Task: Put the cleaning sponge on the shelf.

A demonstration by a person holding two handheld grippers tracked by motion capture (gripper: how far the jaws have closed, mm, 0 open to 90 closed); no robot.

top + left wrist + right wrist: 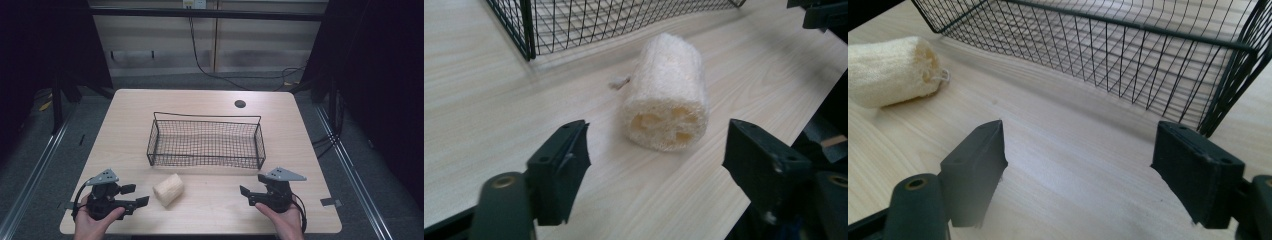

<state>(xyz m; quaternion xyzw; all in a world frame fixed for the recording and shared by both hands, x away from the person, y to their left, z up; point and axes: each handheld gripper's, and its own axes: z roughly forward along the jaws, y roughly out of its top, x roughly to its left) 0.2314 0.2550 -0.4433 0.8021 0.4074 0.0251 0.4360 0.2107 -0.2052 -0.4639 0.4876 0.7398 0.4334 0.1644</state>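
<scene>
A pale loofah sponge [168,189] lies on its side on the wooden table [200,100], just in front of a black wire basket [206,141] that stands empty at the table's middle. My left gripper [137,195] rests at the front left, held by a hand, its jaws open and pointing at the loofah [668,101] a short way ahead. Nothing sits between its fingers [558,170]. My right gripper [248,189] is at the front right, open, pointing left toward the basket's near wall [1128,60]. The loofah [890,70] lies off to its left.
A dark round hole [240,104] marks the table's far side. Cables hang along the wall behind. The table's front edge runs just under both hands, and metal rails flank the table on the floor.
</scene>
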